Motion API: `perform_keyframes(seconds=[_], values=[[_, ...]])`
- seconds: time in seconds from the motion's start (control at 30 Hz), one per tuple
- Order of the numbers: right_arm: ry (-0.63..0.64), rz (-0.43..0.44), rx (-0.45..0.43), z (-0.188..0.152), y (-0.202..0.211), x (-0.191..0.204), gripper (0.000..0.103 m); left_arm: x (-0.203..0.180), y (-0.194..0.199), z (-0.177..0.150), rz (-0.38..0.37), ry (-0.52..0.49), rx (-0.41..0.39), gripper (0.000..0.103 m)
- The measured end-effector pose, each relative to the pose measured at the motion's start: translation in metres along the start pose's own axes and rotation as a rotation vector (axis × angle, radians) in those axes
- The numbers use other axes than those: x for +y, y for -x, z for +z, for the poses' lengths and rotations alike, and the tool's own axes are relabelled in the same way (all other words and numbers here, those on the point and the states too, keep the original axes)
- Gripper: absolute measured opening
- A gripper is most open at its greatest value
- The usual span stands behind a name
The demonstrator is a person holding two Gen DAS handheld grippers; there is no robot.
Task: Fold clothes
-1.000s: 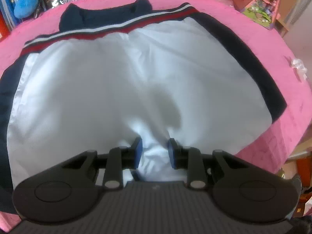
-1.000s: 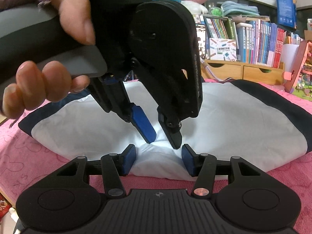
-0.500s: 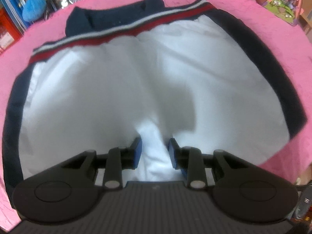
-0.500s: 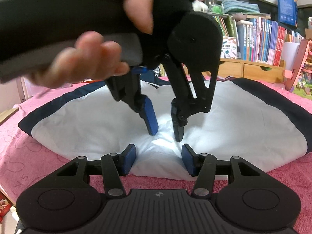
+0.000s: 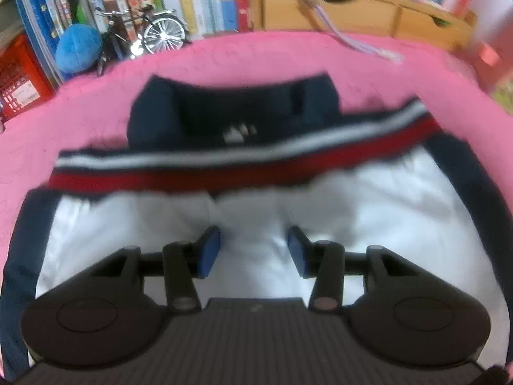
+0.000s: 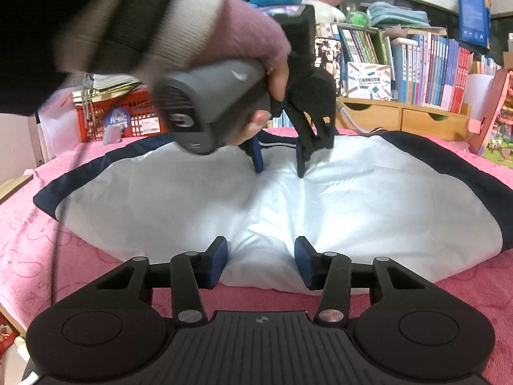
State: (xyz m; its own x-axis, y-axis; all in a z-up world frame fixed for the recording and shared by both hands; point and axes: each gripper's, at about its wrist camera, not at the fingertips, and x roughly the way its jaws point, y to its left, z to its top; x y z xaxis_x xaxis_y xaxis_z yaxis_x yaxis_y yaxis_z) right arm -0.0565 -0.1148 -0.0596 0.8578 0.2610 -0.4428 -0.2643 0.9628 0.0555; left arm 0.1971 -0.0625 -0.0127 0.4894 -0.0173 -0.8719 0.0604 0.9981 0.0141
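Left claw (image 6: 278, 163) opening, tips down on garment (image 6: 288, 205) middle, likely smoothing; right claw (image 6: 261, 263) closing, astride near hem by desk's (image 6: 48, 256) near edge, pads not pressing

- your left wrist view is smeared with motion blur, worst on the bookshelf (image 5: 134, 3) and the garment's red stripe (image 5: 224, 173).
- your right wrist view is sharper; only the sleeve (image 6: 96, 19) blurs.
- even indoor light, white cloth (image 6: 368, 211) glares near centre.
- fisheye bends both pictures' edges.
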Motion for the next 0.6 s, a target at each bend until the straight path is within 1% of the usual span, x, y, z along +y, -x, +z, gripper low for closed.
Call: perform_keyframes(seconds=[0.13,0.23,0.33,0.47,0.6], values=[[0.007,0.005,-0.006,-0.001,0.001,0.001,0.045,0.002,-0.006,0.012,0.000,0.018,-0.003,0.046],[0.012,0.004,-0.012,-0.003,0.001,0.003,0.045,0.001,-0.006,0.010,0.002,0.000,-0.019,0.046],[0.012,0.005,-0.012,-0.001,0.000,0.002,0.045,0.007,-0.011,0.015,-0.006,0.010,-0.024,0.046],[0.017,0.010,-0.010,-0.004,0.003,0.002,0.044,0.005,-0.014,0.017,0.011,-0.002,-0.047,0.047],[0.016,0.017,-0.002,-0.003,0.003,0.000,0.044,0.006,-0.010,0.018,0.014,0.008,-0.049,0.047]])
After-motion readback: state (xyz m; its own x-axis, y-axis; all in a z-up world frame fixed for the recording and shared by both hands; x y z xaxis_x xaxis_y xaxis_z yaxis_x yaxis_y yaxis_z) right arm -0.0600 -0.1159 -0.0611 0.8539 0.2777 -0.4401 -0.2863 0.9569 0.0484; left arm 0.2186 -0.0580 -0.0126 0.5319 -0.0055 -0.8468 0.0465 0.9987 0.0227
